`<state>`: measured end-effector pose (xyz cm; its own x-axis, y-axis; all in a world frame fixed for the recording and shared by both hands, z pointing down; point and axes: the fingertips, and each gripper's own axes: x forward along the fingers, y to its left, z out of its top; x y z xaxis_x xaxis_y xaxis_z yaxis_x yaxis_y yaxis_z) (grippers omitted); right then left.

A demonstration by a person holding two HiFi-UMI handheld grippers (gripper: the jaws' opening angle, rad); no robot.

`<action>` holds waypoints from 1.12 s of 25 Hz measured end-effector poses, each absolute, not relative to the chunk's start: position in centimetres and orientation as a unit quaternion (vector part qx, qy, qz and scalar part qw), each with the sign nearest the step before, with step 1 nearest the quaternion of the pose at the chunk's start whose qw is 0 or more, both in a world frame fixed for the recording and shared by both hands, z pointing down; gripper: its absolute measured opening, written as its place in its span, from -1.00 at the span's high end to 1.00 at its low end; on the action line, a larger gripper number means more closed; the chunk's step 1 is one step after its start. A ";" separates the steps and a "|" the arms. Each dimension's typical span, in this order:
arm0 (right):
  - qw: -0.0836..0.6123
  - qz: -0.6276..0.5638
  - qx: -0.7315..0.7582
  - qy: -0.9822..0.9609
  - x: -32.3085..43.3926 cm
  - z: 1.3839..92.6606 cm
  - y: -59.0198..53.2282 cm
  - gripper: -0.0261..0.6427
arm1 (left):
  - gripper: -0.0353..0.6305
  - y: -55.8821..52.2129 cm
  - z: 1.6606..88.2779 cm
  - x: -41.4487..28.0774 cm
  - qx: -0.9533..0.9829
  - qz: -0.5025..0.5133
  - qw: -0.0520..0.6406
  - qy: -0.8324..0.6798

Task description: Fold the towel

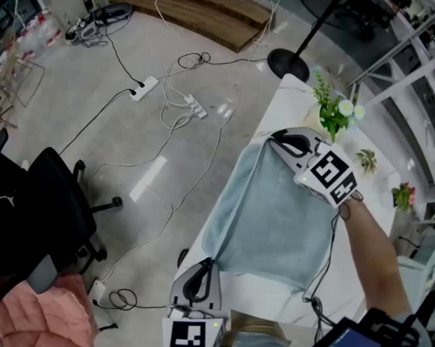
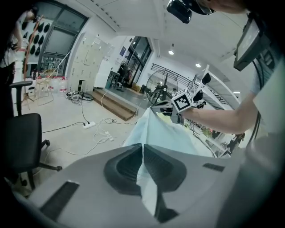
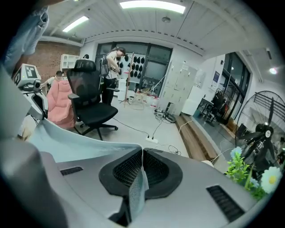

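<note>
A pale blue towel [image 1: 273,221] hangs spread between my two grippers above the white table [image 1: 286,94]. My left gripper [image 1: 209,263], at the bottom of the head view, is shut on the towel's near corner; in the left gripper view the cloth [image 2: 147,182] is pinched between the dark pads and stretches off toward the other hand. My right gripper [image 1: 277,140], further away, is shut on the far corner; in the right gripper view a strip of towel [image 3: 137,187] sits between its pads. The towel's lower edge droops toward the table.
A green plant with white flowers [image 1: 335,110] and small pots [image 1: 366,159] stand on the table's far side. A black office chair [image 1: 50,205] with pink cloth [image 1: 40,321] stands at the left. Cables and power strips [image 1: 145,88] lie on the floor. A fan base [image 1: 288,62] is beyond the table.
</note>
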<state>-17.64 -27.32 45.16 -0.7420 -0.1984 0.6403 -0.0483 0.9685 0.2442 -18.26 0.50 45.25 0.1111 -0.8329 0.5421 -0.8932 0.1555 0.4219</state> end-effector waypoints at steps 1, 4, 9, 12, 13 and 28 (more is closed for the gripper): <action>0.354 -0.103 0.064 -0.927 -17.9 45.7 -27.5 0.83 | 0.84 0.4 45.4 -18.5 0.646 0.041 0.370 -0.666; 0.359 -0.097 0.059 -0.926 -18.4 47.2 -27.6 0.83 | 0.84 0.4 45.8 -19.1 0.641 0.036 0.379 -0.667; 0.373 -0.088 0.048 -0.922 -19.2 49.4 -27.8 0.82 | 0.84 0.6 47.2 -19.8 0.629 0.041 0.397 -0.667; 0.393 -0.084 0.043 -0.915 -19.6 50.8 -28.0 0.80 | 0.84 0.7 48.0 -20.8 0.620 0.048 0.404 -0.671; 0.398 -0.084 0.043 -0.913 -19.7 51.1 -28.0 0.80 | 0.84 0.7 48.2 -21.1 0.616 0.051 0.404 -0.674; 0.294 0.026 0.081 -0.952 -17.6 44.4 -27.7 0.18 | 0.30 0.7 47.9 -21.4 0.648 0.056 0.394 -0.650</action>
<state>-17.63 -27.73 44.37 -0.8144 -0.1381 0.5636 -0.1691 0.9856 -0.0029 -21.36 0.66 47.88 0.1499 -0.7976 0.5842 -0.8852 0.1550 0.4386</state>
